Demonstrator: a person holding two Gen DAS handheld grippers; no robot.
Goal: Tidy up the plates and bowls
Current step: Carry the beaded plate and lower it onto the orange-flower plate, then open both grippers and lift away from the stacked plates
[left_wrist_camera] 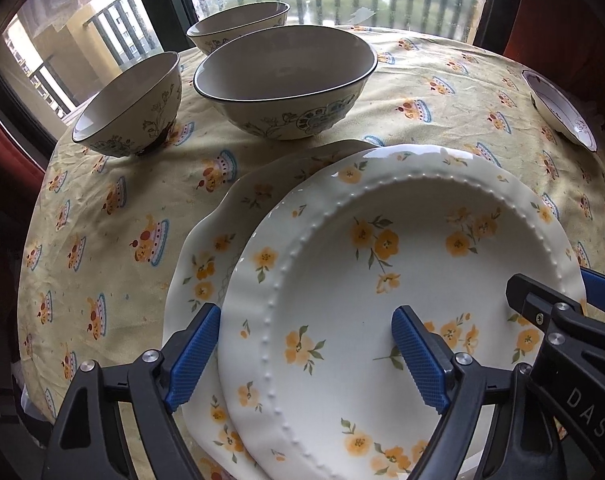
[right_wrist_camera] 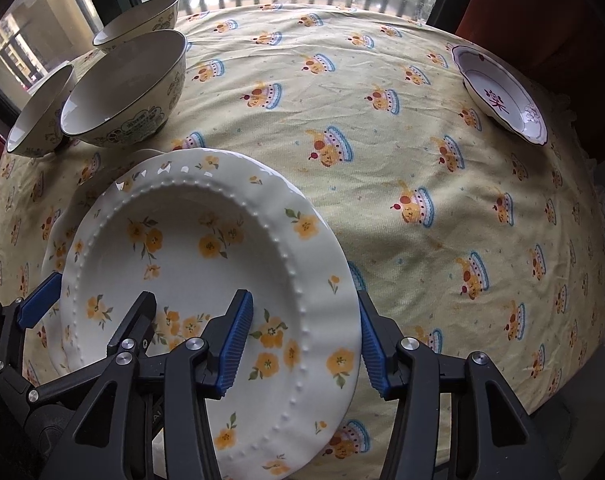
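Note:
A white plate with yellow flowers (left_wrist_camera: 382, 280) (right_wrist_camera: 206, 264) lies on top of a larger flowered plate (left_wrist_camera: 206, 264) at the table's near side. My left gripper (left_wrist_camera: 306, 356) straddles the top plate's left rim, fingers apart. My right gripper (right_wrist_camera: 306, 344) straddles its right rim, one finger inside, one outside; it also shows in the left wrist view (left_wrist_camera: 558, 320). Whether either one grips the plate, I cannot tell. Three cream bowls stand at the far left: a big one (left_wrist_camera: 286, 80) (right_wrist_camera: 122, 88), a small one (left_wrist_camera: 130, 108) (right_wrist_camera: 38, 120), one behind (left_wrist_camera: 238, 26) (right_wrist_camera: 138, 20).
A small white dish with a red mark (right_wrist_camera: 502, 96) (left_wrist_camera: 562, 116) sits at the far right edge. The round table has a yellow patterned cloth (right_wrist_camera: 382, 140). A window with railings runs behind the table.

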